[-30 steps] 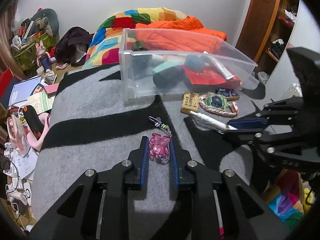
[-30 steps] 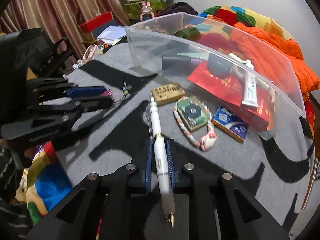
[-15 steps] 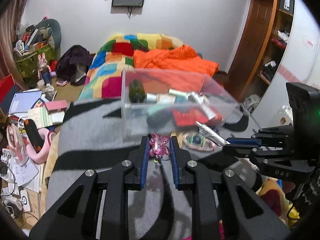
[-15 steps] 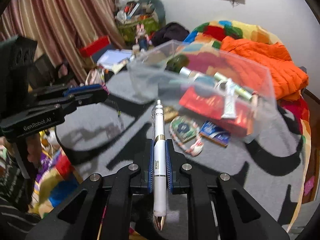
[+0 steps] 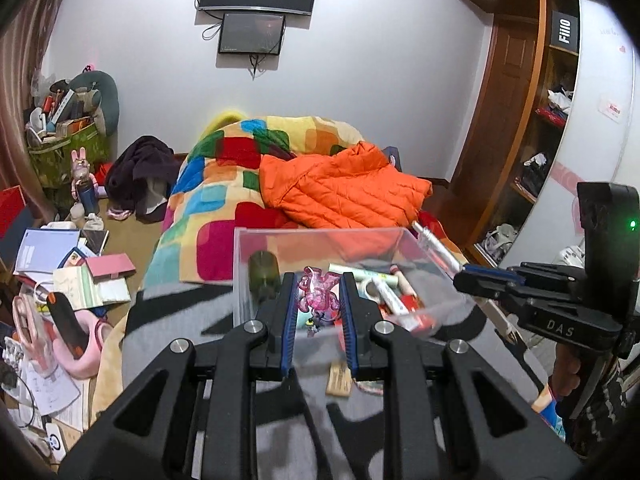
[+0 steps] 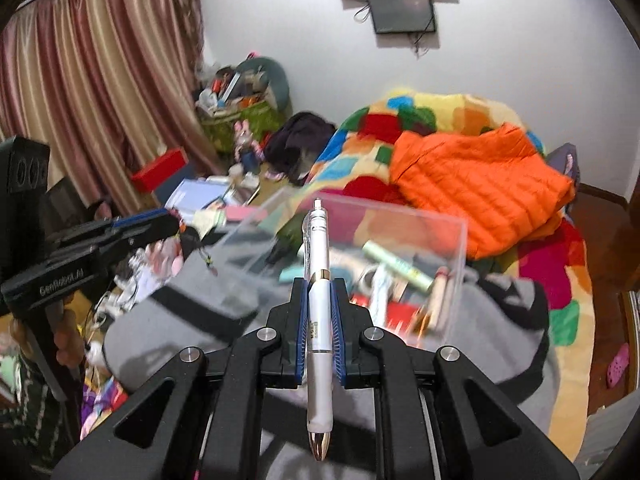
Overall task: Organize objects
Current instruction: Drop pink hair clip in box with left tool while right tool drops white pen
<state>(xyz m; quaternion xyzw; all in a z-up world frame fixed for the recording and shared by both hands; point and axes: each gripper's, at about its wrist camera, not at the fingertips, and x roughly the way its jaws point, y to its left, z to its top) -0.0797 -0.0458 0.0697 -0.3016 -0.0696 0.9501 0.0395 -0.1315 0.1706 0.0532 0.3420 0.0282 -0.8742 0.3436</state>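
**Stock in hand: 2 items, both over the bin**

Your left gripper (image 5: 319, 300) is clamped on 1 pink charm (image 5: 318, 295), held above the clear plastic bin (image 5: 320, 240). Your right gripper (image 6: 320, 312) pinches 1 white pen (image 6: 319, 308) at mid-barrel, gold tip toward the camera, cap end over the bin's near wall. The bin sits on the grey-and-black blanket (image 5: 168, 320).
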